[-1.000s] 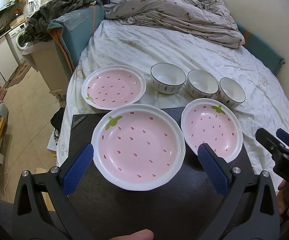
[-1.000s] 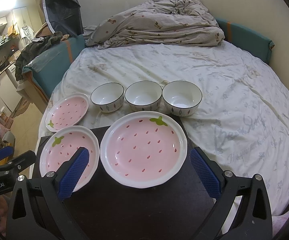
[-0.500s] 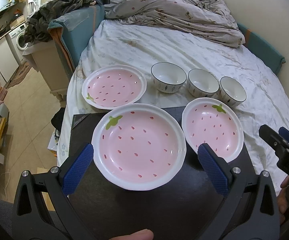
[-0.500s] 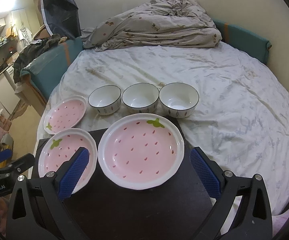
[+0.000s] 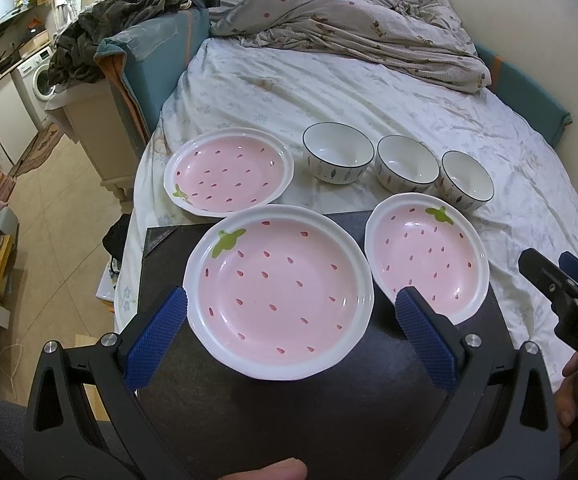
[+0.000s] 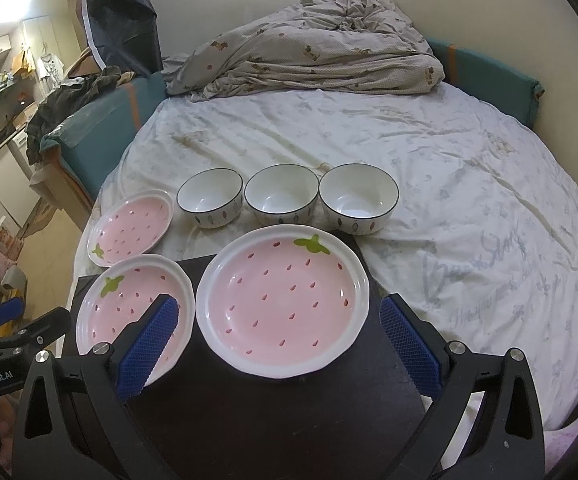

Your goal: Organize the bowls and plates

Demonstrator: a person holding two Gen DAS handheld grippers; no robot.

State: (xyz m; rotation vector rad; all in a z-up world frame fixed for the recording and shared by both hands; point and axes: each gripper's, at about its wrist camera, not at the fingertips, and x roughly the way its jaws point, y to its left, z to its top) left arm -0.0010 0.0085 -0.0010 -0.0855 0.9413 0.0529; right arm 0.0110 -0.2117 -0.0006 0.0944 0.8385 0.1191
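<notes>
Bedroom setting: a bed (image 6: 429,168) with a pale printed sheet fills the scene, a crumpled duvet (image 6: 317,56) at its far end; a dark tabletop (image 6: 273,408) sits at the near edge.

Crockery as found: three pink strawberry plates, none stacked. The left plate (image 5: 277,292) and the right plate (image 6: 281,304) lie side by side on the tabletop, rims close but seemingly apart; the far-left plate (image 5: 229,170) rests on the sheet just beyond the tabletop. Three white bowls stand in a row on the sheet past the plates: left bowl (image 6: 211,196), middle bowl (image 6: 281,192), right bowl (image 6: 359,196); each upright, empty and separate, neighbours nearly touching.

Equipment: left gripper (image 5: 291,330) hovers over the near edge of the left plate, jaws wide apart, gripping nothing; right gripper (image 6: 279,346) likewise over the right plate, jaws wide apart and empty.

Assessment: no piece appears gathered or nested; the task looks to be at its outset. Outstanding, in my judgement: plates to be stacked together, bowls to be nested, all six items pending.
</notes>
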